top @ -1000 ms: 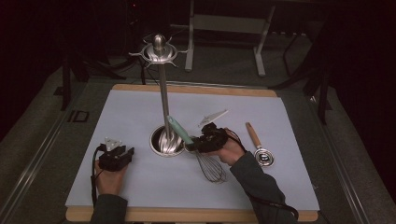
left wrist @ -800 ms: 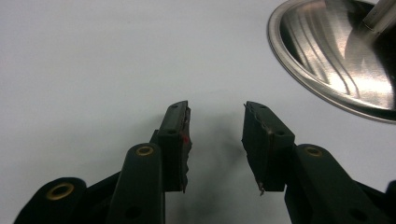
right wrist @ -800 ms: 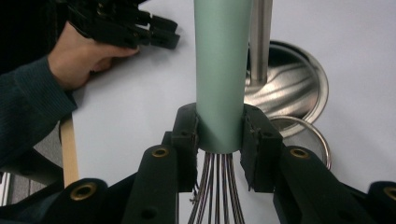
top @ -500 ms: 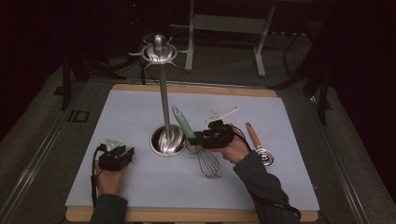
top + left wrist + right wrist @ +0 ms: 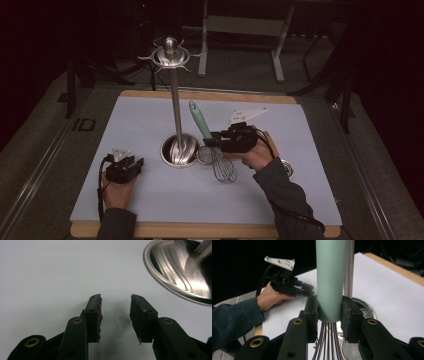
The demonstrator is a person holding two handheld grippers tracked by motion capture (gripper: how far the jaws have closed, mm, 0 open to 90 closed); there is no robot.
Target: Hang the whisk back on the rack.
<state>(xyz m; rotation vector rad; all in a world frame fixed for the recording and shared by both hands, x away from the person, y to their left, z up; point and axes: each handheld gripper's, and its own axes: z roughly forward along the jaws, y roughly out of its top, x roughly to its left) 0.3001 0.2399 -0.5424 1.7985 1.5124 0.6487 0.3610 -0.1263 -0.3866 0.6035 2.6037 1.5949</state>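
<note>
A whisk with a mint-green handle [image 5: 200, 120] and steel wires [image 5: 223, 167] hangs tilted over the mat, handle up. My right gripper [image 5: 212, 141] is shut on the handle's lower end, just right of the stand's round base [image 5: 179, 150]. In the right gripper view the pads clamp the green handle [image 5: 331, 277] from both sides at my right gripper [image 5: 329, 312], with the wires [image 5: 327, 342] running down below. The steel utensil stand's hooked top [image 5: 170, 52] rises on a thin pole. My left gripper [image 5: 137, 162] rests on the mat left of the base, open and holding nothing [image 5: 115, 315].
A pale mat [image 5: 150, 115] covers a wooden board. The stand's shiny base [image 5: 180, 277] lies close to the left jaws' right side. A metal utensil end [image 5: 286, 167] peeks out behind the right forearm. Dark floor and frame legs surround the table.
The right gripper has lifted the whisk off the mat and swung its green handle upward, closer to the stand's pole. The left hand has stayed put.
</note>
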